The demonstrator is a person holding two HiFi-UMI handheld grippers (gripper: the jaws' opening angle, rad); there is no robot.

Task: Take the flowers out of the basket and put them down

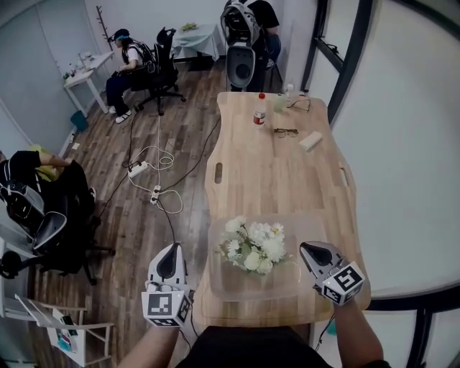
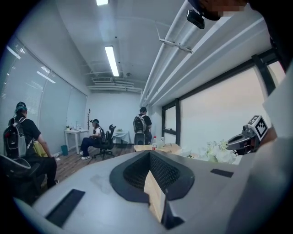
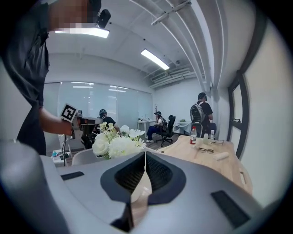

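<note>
A bunch of white flowers [image 1: 255, 246] with green leaves stands in a translucent basket [image 1: 233, 286] at the near end of the wooden table [image 1: 273, 180]. My left gripper [image 1: 172, 250] hovers off the table's left edge, beside the basket, shut and holding nothing. To the basket's right, my right gripper [image 1: 309, 249] is also shut and holds nothing. In the left gripper view the jaws [image 2: 149, 155] meet, and the flowers [image 2: 215, 153] lie to their right. In the right gripper view the shut jaws [image 3: 145, 153] have the flowers [image 3: 114, 144] to their left.
At the table's far end are a bottle [image 1: 259, 117], glasses [image 1: 285, 132] and a pale block [image 1: 311, 141]. On the floor at left lie cables and a power strip [image 1: 138, 169], near office chairs and seated people [image 1: 126, 65]. A person with a backpack [image 1: 243, 21] stands at the far end.
</note>
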